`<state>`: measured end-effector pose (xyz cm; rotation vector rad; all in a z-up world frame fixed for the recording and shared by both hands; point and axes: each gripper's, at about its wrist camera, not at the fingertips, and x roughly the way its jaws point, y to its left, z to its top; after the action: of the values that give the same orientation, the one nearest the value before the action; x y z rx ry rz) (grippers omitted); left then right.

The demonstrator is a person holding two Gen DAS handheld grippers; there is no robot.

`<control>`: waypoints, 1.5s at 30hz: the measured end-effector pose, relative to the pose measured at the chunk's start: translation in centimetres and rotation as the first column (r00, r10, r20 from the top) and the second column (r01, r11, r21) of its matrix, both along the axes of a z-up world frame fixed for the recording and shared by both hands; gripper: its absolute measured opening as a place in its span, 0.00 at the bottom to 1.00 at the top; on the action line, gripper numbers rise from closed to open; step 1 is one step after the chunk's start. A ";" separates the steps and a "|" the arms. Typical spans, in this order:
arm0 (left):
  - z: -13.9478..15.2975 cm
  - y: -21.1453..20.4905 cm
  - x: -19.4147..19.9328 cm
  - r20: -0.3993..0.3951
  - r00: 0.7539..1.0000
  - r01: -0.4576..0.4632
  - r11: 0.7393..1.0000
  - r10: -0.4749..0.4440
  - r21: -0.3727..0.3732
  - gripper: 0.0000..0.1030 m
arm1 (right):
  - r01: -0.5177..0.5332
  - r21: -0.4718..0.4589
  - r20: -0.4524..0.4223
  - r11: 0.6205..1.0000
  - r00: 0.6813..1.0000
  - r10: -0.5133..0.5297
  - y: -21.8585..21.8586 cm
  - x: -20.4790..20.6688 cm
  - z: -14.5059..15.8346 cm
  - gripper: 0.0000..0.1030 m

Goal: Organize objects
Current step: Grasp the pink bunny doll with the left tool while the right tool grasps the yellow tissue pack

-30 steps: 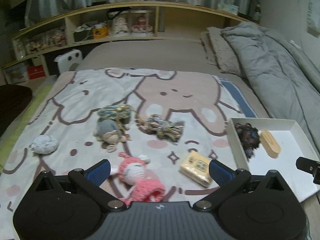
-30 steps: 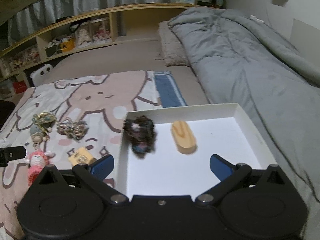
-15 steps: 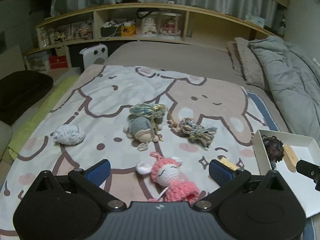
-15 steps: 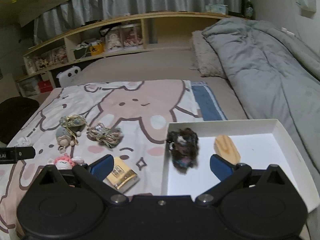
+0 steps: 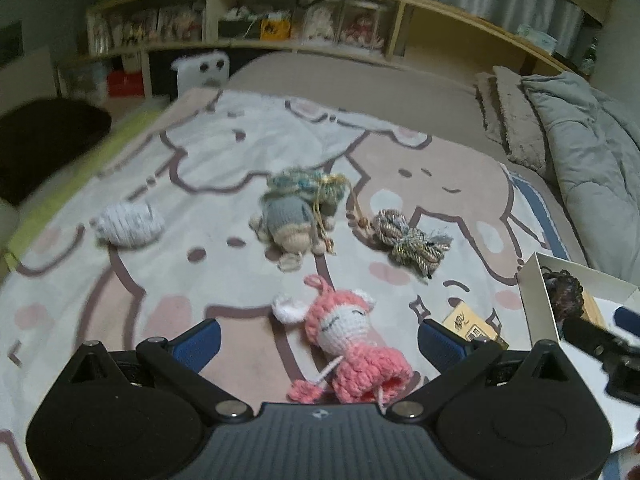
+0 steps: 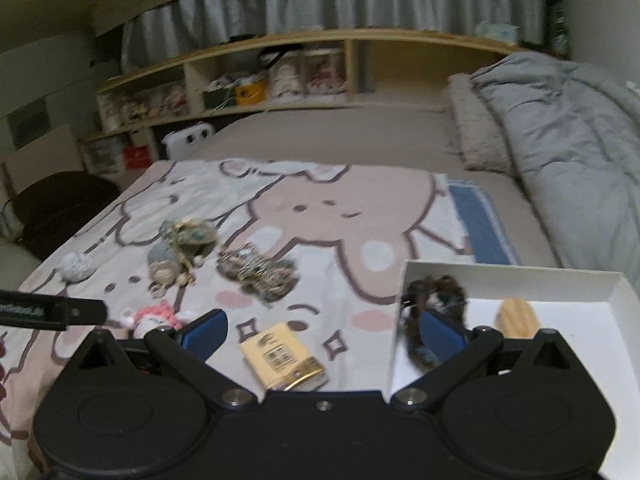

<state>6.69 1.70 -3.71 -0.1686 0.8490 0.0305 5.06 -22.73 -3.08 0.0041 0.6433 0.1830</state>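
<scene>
Right now both grippers are hanging over a cartoon blanket on a bed, fingers spread wide and holding nothing. The left gripper is framing a pink knitted doll, which is lying on its back between the blue pads without touching either. From the doll, a grey knitted doll is lying at twelve o'clock with a bluish yarn bundle touching its far side, a white yarn ball is sitting well apart at ten o'clock, and a twisted rope skein is lying at two o'clock. A yellow packet is lying at three o'clock, just beside the right pad.

The right gripper is hovering above that yellow packet, which is sitting between its pads. At its three o'clock a white tray is resting on the blanket, holding a dark yarn clump against its near left wall and a wooden piece beside it. The pink doll is showing at nine o'clock, near the left gripper's dark finger.
</scene>
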 end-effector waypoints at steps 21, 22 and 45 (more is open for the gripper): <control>-6.2 2.0 4.1 -0.206 0.975 -0.150 0.918 0.077 -0.367 0.58 | -0.141 -0.132 -0.091 0.981 0.987 0.130 3.4 4.3 -6.8 0.86; -6.4 1.9 4.2 -0.210 0.975 -0.143 0.918 0.067 -0.369 0.57 | -0.151 -0.129 -0.103 0.980 0.985 0.138 3.6 4.4 -7.1 0.85; -8.2 -1.6 4.3 -0.204 0.964 0.129 0.968 -0.173 -0.215 0.43 | -0.153 -0.085 -0.364 0.984 0.925 0.113 5.2 2.9 -8.5 0.59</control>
<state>10.97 0.13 -11.93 -0.2921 1.0862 -0.1841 7.94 -17.56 -11.57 -0.1179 1.0199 0.2810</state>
